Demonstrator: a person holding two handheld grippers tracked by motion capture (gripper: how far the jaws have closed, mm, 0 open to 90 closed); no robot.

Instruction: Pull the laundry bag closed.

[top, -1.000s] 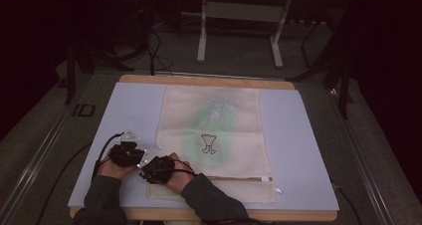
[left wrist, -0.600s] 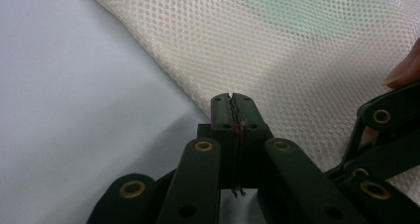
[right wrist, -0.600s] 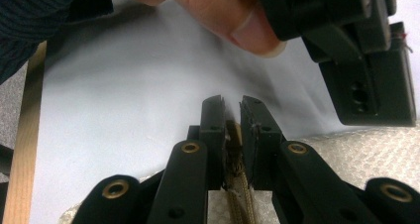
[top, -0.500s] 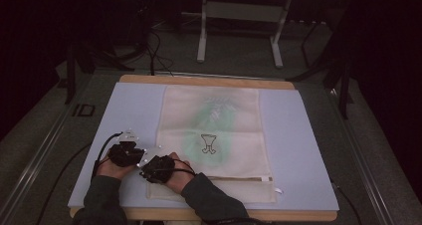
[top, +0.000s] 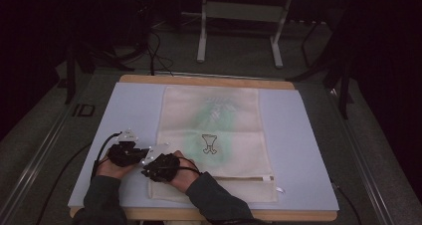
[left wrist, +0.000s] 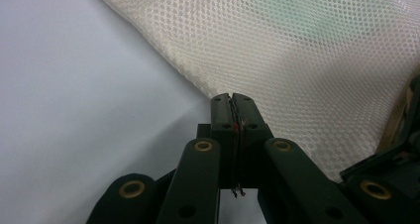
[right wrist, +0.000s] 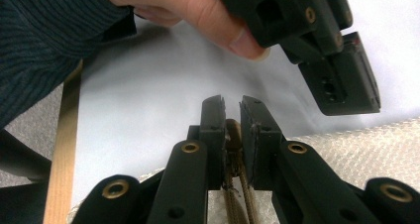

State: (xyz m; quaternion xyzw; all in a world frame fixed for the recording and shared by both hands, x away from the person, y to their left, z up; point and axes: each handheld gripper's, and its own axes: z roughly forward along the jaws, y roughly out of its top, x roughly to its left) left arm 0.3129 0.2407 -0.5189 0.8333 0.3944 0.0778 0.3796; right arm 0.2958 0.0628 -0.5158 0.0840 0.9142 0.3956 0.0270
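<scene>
A cream mesh bag (top: 214, 125) with a green patch and a small dark emblem lies flat on the pale lavender mat (top: 129, 110). Both hands work at its near left corner. My left gripper (top: 148, 158) is shut on the bag's left edge, and the mesh (left wrist: 322, 50) runs right up to its closed tips (left wrist: 232, 96). My right gripper (top: 149, 172) sits just beside it; its jaws have just been closing and now pinch a tan zipper pull (right wrist: 232, 130) between them. In the right gripper view, the left gripper (right wrist: 346, 80) hangs close above the mesh (right wrist: 356, 144).
The zipper (top: 239, 177) runs along the bag's near end. The wooden table edge (top: 209, 80) frames the mat. Beyond the table stand a metal frame's legs (top: 201, 36) and cables on a dark floor. Bare mat (top: 303, 135) lies right of the bag.
</scene>
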